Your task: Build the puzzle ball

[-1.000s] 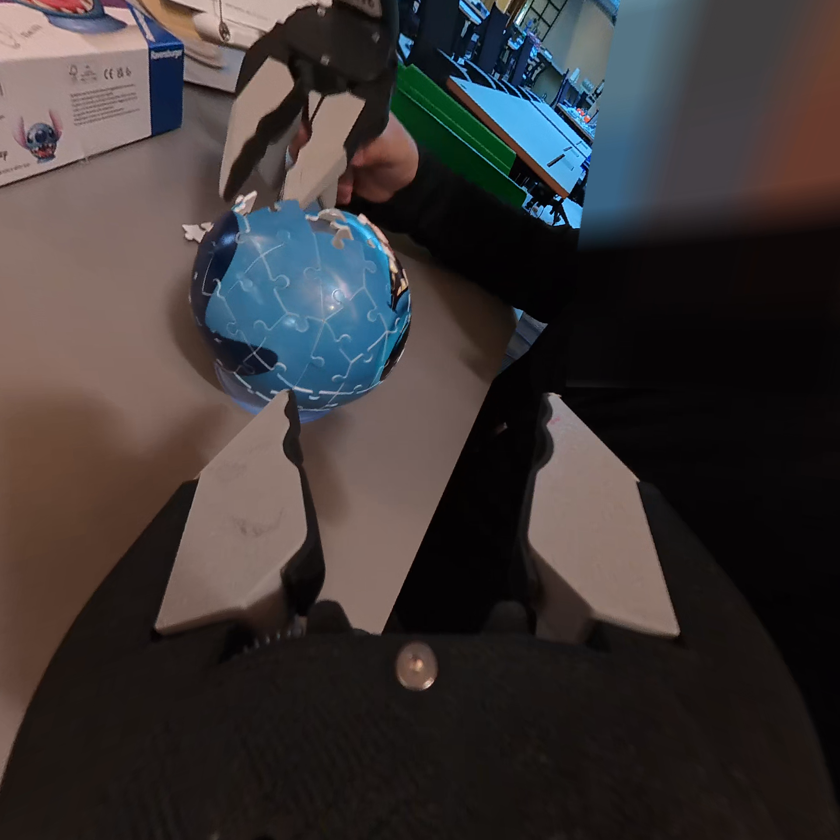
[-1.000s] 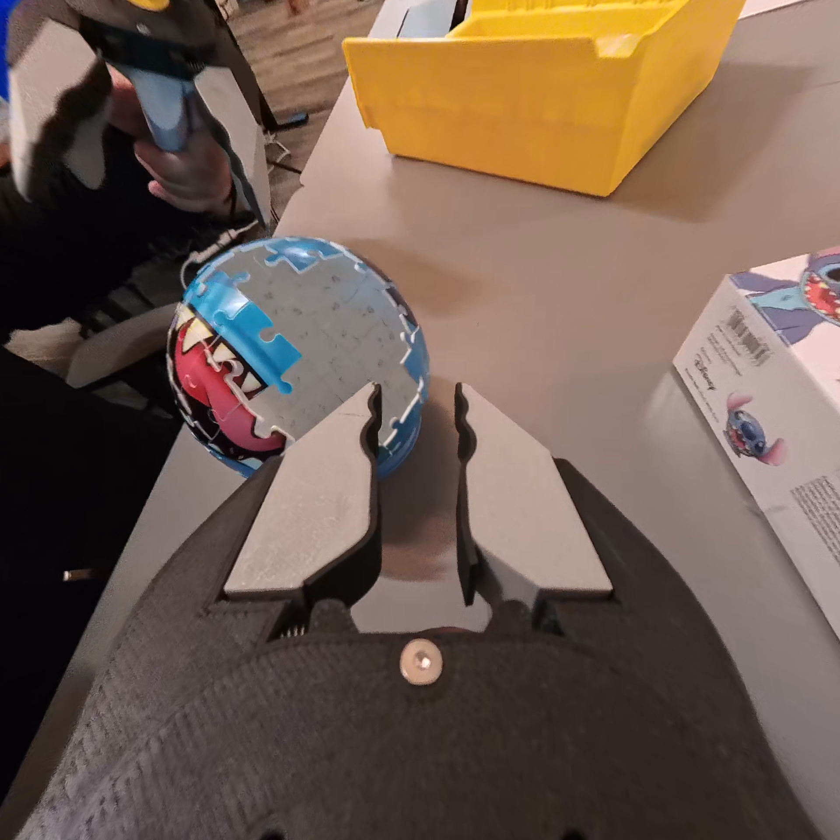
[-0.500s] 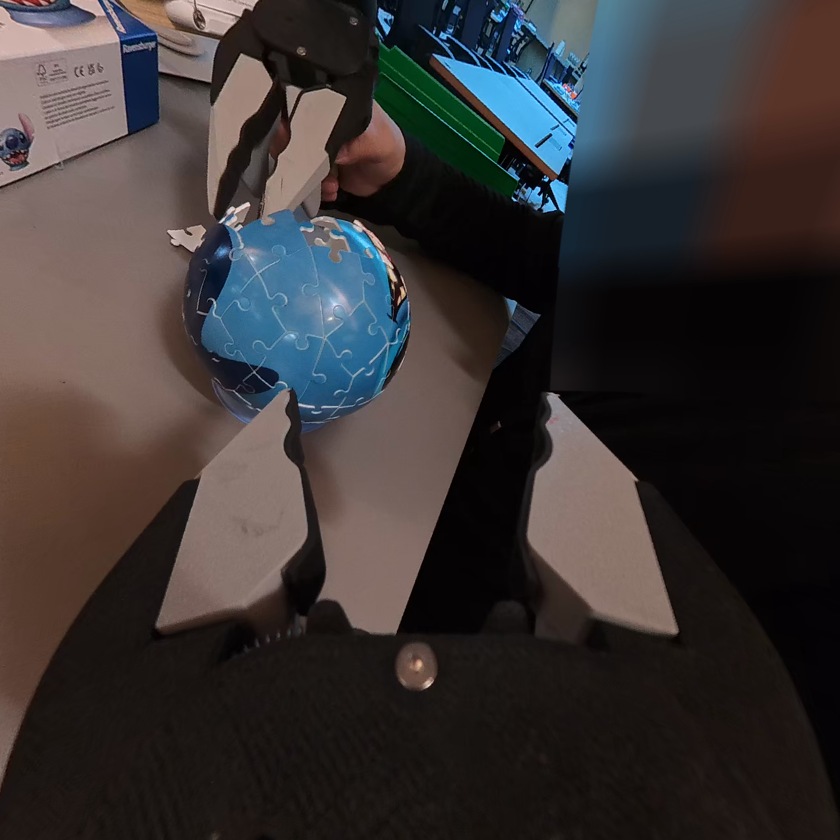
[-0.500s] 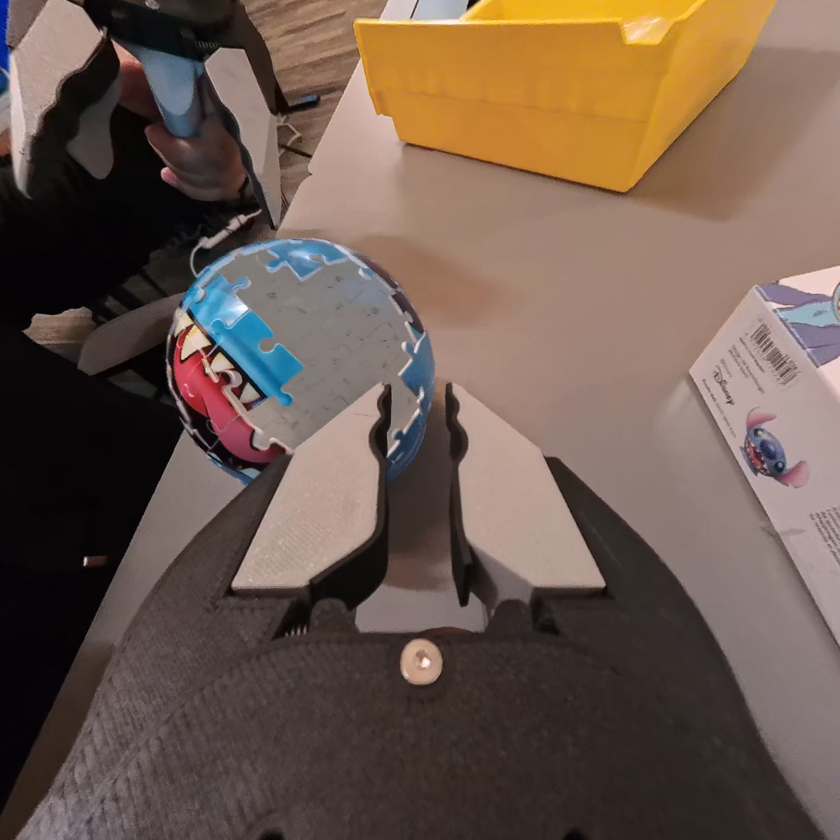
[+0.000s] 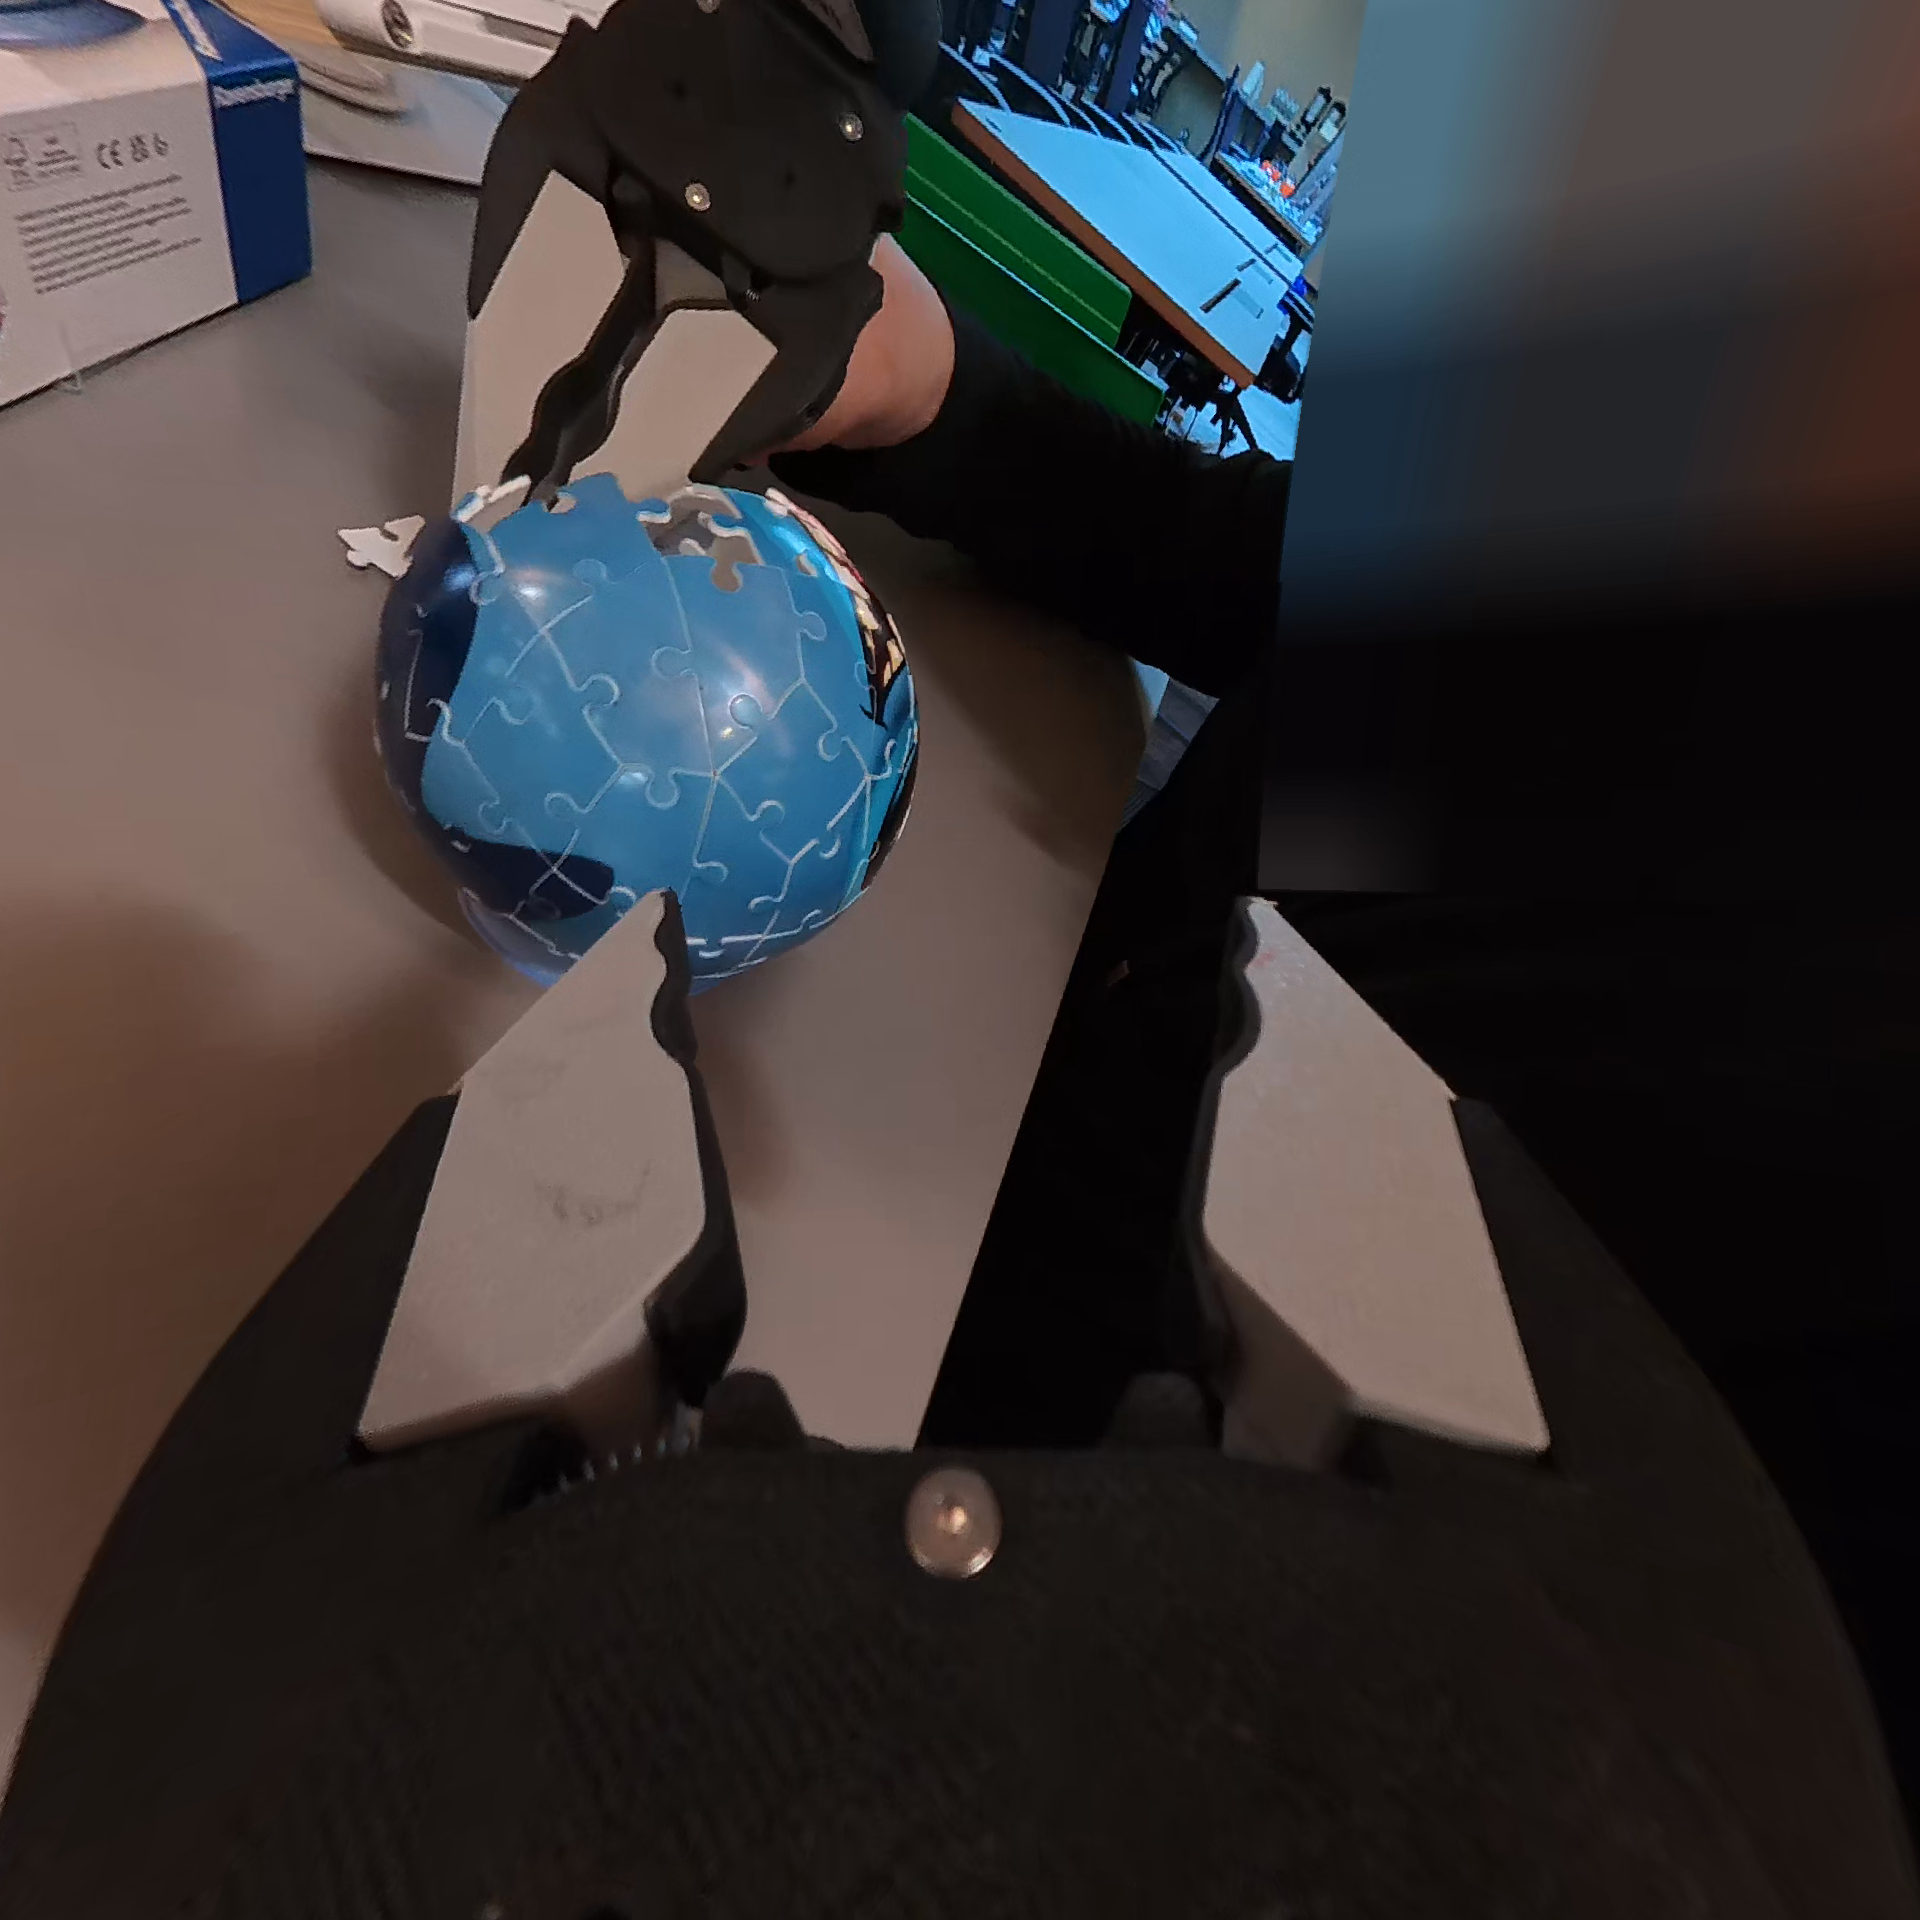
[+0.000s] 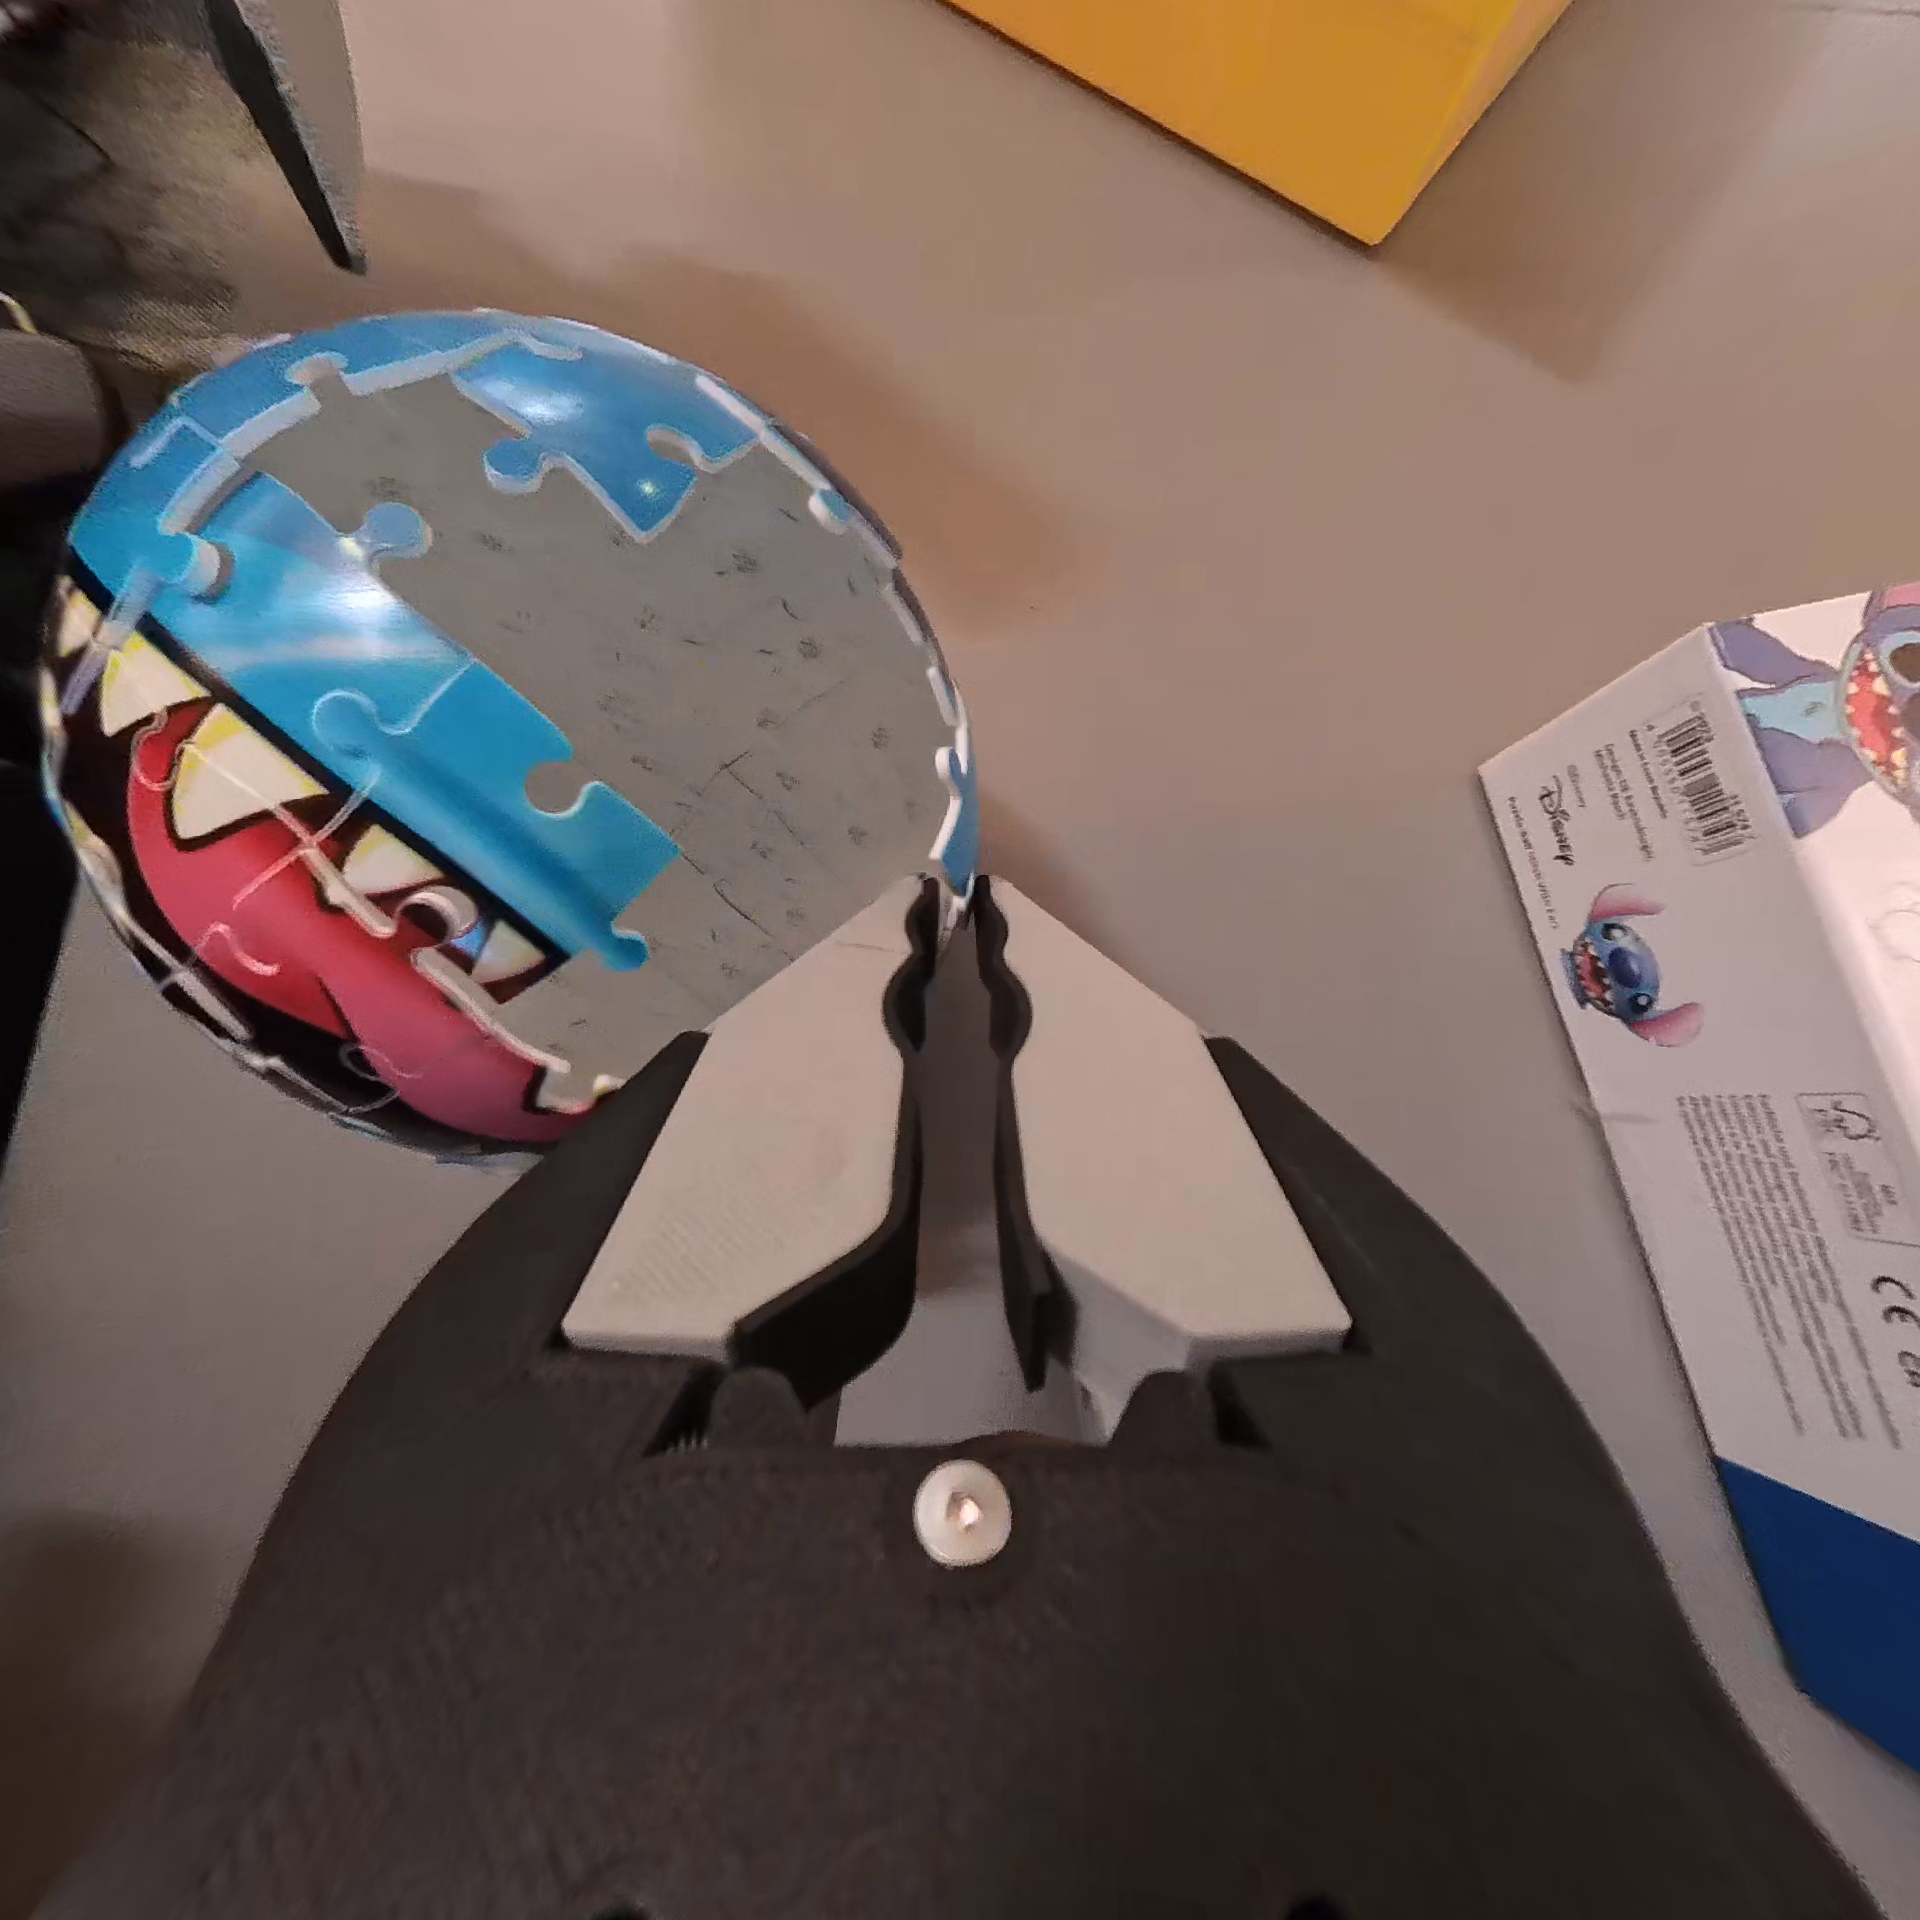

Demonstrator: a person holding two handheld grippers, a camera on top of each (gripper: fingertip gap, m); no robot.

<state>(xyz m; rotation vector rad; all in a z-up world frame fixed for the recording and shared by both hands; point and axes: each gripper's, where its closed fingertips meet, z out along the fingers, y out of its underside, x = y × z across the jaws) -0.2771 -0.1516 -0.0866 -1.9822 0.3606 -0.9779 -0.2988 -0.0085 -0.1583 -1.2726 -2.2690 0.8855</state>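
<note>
The puzzle ball [image 5: 644, 727] stands near the table's edge, blue on the side the left wrist view shows. The right wrist view shows its red mouth picture and a large grey gap in the shell [image 6: 499, 727]. My right gripper [image 6: 951, 894] comes down on the ball's top; its jaws are nearly closed on a white-edged piece at the rim of the gap. It also shows in the left wrist view [image 5: 623, 483]. My left gripper [image 5: 956, 914] is open and empty, just short of the ball. A loose white piece [image 5: 379, 540] lies behind the ball.
A yellow bin [image 6: 1299, 104] stands at the far side of the table. The white and blue puzzle box [image 6: 1714, 1039] lies to the right of the ball and shows in the left wrist view [image 5: 125, 187]. The table edge [image 5: 1039, 1039] runs close beside the ball. A hand [image 5: 904, 364] holds the right gripper.
My right gripper has moved down and closer to the ball, and its jaws have narrowed onto the rim piece. The left gripper has stayed open and barely moved.
</note>
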